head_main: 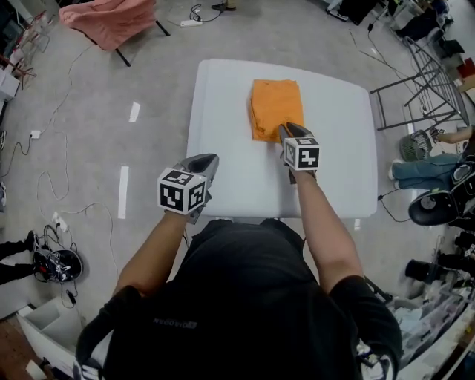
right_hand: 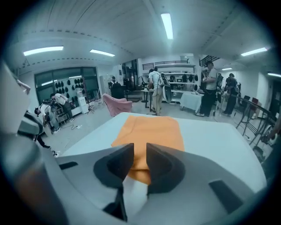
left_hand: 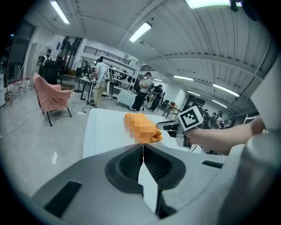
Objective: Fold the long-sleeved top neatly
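Observation:
The orange long-sleeved top point(head_main: 276, 107) lies folded into a compact rectangle on the far middle of the white table point(head_main: 223, 174). My right gripper point(head_main: 288, 128) hovers at the top's near right corner. In the right gripper view its jaws point(right_hand: 139, 151) stand a little apart with nothing pinched, and the orange top point(right_hand: 151, 132) shows beyond the gap. My left gripper point(head_main: 211, 158) is over bare table to the near left of the top, shut and empty point(left_hand: 143, 146). In the left gripper view the top point(left_hand: 142, 127) lies ahead, with the right gripper point(left_hand: 164, 126) at its edge.
A chair draped in pink cloth point(head_main: 111, 21) stands on the floor at the far left. A metal rack point(head_main: 423, 82) is to the table's right. Cables and gear lie on the floor at left point(head_main: 56, 260). People stand at benches in the background point(right_hand: 156, 90).

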{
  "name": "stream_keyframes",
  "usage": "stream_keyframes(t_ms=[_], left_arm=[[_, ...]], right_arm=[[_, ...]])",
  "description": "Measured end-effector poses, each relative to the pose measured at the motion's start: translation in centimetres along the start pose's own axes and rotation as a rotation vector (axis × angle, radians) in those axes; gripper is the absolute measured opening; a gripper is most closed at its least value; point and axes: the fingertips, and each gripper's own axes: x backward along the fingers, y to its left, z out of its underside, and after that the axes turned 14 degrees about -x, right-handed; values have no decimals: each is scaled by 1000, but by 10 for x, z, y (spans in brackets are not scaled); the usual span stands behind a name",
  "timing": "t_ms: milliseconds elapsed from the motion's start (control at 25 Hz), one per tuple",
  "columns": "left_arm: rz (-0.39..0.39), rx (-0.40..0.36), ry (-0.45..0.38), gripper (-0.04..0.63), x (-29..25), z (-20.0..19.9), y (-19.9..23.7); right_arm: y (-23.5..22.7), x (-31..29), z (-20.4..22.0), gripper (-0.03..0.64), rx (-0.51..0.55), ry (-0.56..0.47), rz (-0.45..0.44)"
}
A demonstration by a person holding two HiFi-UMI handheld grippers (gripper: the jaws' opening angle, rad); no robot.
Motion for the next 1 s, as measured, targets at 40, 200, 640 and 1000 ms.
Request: stream_keyframes(t_ms=[40, 200, 640, 1000], left_arm=[[9, -6, 3, 8, -1, 0, -4], [18, -19, 22, 8, -4, 6, -15], [-85, 40, 34, 8, 23, 24, -32], [-149, 83, 34, 8, 36, 40, -42]], right_arm=[[-3, 3, 5, 93, -5, 3, -1], [15, 0, 21, 148, 65, 34, -55], [62, -43, 43, 46, 204, 166, 32], [70, -46, 56, 161, 181, 215, -99]])
